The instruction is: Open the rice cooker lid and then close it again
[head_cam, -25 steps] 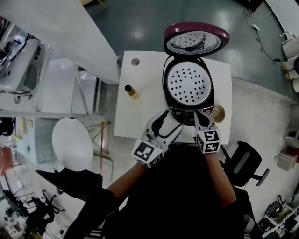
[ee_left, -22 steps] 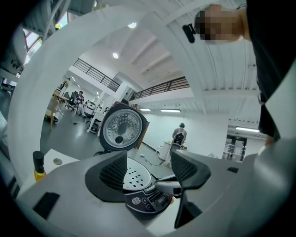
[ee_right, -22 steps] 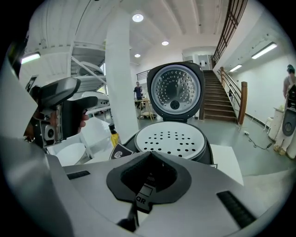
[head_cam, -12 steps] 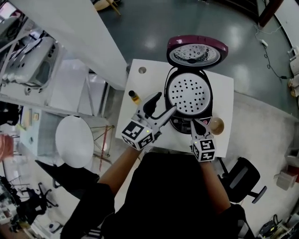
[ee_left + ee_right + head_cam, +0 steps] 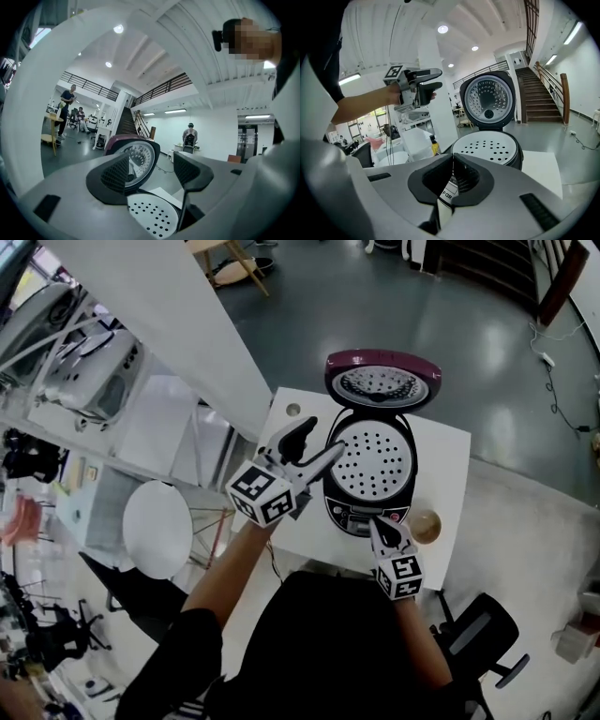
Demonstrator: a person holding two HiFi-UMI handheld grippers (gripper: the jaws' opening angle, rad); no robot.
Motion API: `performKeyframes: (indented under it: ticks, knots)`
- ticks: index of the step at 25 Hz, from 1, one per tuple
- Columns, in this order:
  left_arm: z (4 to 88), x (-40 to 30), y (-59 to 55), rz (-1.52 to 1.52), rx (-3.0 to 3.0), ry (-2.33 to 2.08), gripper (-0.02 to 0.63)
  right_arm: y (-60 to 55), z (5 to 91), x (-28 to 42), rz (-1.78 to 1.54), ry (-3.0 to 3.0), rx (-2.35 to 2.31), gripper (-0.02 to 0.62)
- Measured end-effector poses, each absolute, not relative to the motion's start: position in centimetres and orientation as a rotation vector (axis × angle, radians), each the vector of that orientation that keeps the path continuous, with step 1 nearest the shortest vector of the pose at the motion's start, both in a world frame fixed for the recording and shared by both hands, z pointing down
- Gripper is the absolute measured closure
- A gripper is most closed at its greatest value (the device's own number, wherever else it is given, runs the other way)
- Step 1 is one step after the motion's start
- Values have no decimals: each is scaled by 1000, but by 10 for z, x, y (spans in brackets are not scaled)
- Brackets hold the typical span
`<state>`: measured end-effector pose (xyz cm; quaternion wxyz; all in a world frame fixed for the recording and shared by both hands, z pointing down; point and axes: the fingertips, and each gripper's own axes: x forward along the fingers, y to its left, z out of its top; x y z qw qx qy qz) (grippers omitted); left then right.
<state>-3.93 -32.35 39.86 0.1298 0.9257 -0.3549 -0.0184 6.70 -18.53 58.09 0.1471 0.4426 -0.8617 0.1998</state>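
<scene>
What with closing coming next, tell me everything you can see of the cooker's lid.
The lid is round, with a maroon shell, a dark rim and a shiny metal inner plate dotted with holes around a dark centre knob. It stands open, nearly upright, hinged at the far edge of the cooker, inner face toward the person. The left claw and right claw are apart from it.
</scene>
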Motion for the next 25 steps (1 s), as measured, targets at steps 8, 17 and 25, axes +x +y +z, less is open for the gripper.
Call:
performKeyframes:
  ticks: [8, 17, 25]
  knots:
    - [379, -21, -359, -110, 2659, -1094, 330, -186, 580, 89, 629, -2498, 1205, 594]
    - [357, -25, -400, -175, 2696, -1045, 330, -209, 564, 83, 536, -2478, 1267, 594]
    - [338, -55, -443, -166, 2747, -1001, 330, -221, 570, 89, 555, -2367, 1419, 594]
